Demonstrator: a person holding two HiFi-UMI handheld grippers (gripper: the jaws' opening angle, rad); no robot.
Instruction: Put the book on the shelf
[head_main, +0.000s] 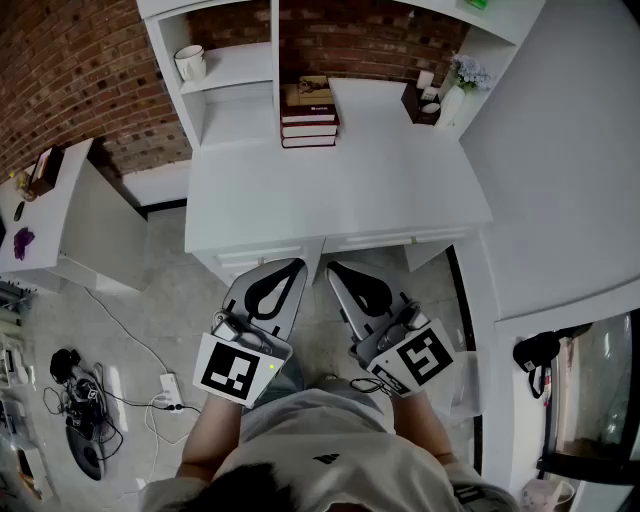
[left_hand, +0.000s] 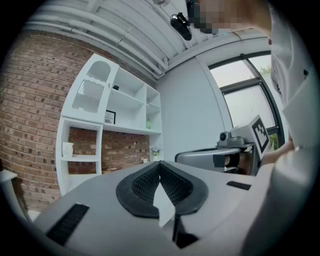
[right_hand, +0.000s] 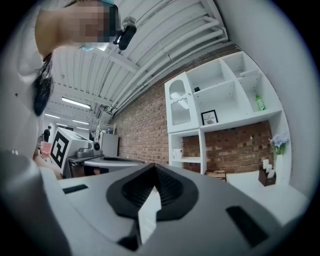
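White desk (head_main: 380, 190) — book stack (head_main: 309, 115) at back, dark box (head_main: 418, 103), mug (head_main: 190, 62) on side shelf (head_main: 240, 68)

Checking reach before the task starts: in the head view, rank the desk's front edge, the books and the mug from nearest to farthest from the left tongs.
1. Desk edge, just ahead of the left tongs.
2. Books, stacked at the desk's back, in the middle.
3. Mug, on the shelf at the far left.

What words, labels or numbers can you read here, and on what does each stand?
"NATURE", faintly: framed picture.
Book stack: spine print too small to read.
Marker cubes: square patterns only, no letters.
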